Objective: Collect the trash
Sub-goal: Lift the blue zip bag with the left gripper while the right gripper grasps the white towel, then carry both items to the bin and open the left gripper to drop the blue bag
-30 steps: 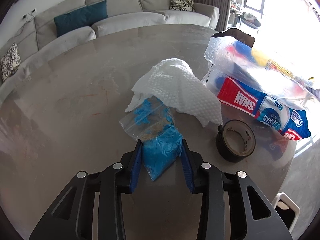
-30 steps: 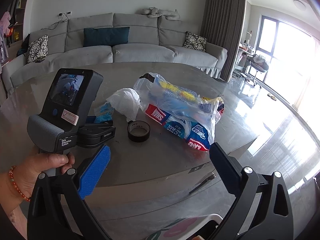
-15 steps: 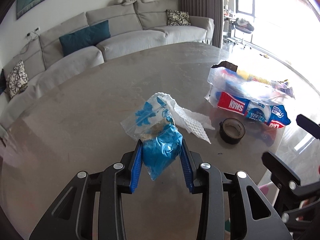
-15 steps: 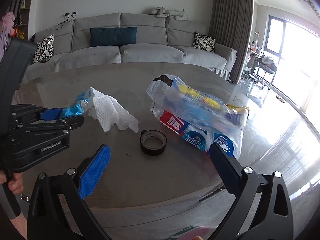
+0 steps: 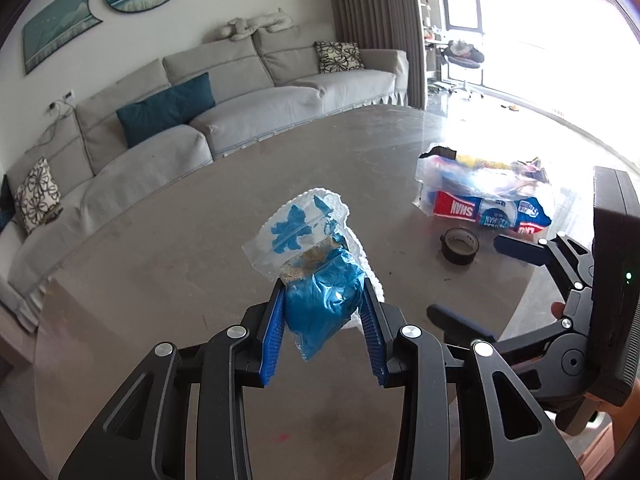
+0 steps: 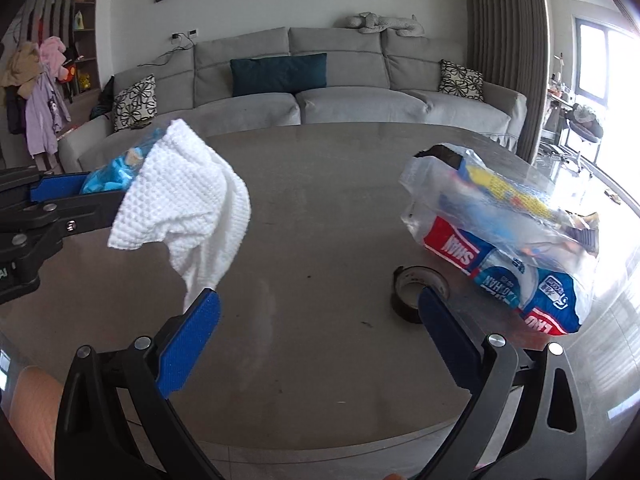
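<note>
While the grey table [image 5: 168,240] stretches toward a pale sofa [image 5: 248,92], the left gripper [image 5: 323,320] pinches a blue-filled plastic bag [image 5: 316,300] above it; from the right side, the right gripper [image 6: 318,320] gapes wide beside the tape roll [image 6: 416,286]

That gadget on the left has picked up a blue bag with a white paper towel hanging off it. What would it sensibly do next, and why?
Probably carry the load clear of the table toward wherever trash goes; no bin is in view. The left gripper is shut on the blue bag, and the paper towel merely hangs loose from it, so moving gently seems wise. The right gripper is open and holds nothing.
</note>
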A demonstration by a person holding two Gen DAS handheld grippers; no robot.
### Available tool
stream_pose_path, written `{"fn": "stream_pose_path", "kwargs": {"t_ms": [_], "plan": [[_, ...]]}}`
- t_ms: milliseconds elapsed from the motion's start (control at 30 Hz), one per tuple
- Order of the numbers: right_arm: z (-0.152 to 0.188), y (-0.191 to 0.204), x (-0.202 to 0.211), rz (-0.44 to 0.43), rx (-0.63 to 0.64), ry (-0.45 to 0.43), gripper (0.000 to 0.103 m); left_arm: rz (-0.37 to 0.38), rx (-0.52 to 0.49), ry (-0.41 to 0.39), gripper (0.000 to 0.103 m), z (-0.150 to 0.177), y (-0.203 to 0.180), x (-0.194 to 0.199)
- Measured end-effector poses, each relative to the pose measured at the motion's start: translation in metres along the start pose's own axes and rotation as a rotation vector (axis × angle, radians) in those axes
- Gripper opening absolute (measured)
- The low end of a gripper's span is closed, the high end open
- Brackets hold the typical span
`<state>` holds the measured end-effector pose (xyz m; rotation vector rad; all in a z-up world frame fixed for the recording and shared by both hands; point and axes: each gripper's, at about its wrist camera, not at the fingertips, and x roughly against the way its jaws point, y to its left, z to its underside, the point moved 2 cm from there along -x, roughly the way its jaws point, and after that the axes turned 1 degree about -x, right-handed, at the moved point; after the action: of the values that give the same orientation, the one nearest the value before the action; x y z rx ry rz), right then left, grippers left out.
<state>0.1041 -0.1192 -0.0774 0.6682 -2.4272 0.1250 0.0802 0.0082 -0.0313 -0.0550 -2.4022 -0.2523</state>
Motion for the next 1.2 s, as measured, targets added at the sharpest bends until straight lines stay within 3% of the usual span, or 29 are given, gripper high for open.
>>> {"fn": "stream_pose_path", "kwargs": {"t_ms": [200,400,467,500,533,600,767,933,1200], "plan": [[-0.002,0.042,0.007,-0.077,0.122,-0.043,0.098,0.098,-0.065,-0.008,0.037,0.007,0.001,0.019],[-0.012,0.061,-0.003,-0.063,0.165,-0.104,0.098,0.127,-0.159,-0.050,0.037,0.015,-0.007,0.052],[-0.017,0.061,-0.003,-0.063,0.144,-0.111,0.059,0.136,-0.157,-0.057,0.037,0.016,-0.007,0.058],[-0.021,0.059,-0.006,-0.057,0.140,-0.103,0.022,0.135,-0.155,-0.063,0.037,0.016,-0.006,0.061],[-0.023,0.057,-0.008,-0.053,0.133,-0.093,0.010,0.138,-0.148,-0.066,0.037,0.016,-0.004,0.063],[-0.023,0.054,-0.007,-0.059,0.129,-0.077,0.008,0.136,-0.139,-0.070,0.037,0.014,0.000,0.065],[-0.027,0.048,0.006,0.025,0.164,-0.080,0.007,0.109,-0.123,-0.073,0.037,0.016,0.003,0.059],[-0.038,0.015,0.024,0.108,0.104,-0.096,0.007,0.116,-0.067,-0.046,0.037,0.025,0.007,0.049],[-0.037,-0.010,0.092,0.252,0.119,-0.178,0.007,0.156,-0.023,-0.047,0.037,0.033,-0.006,0.039]]}}
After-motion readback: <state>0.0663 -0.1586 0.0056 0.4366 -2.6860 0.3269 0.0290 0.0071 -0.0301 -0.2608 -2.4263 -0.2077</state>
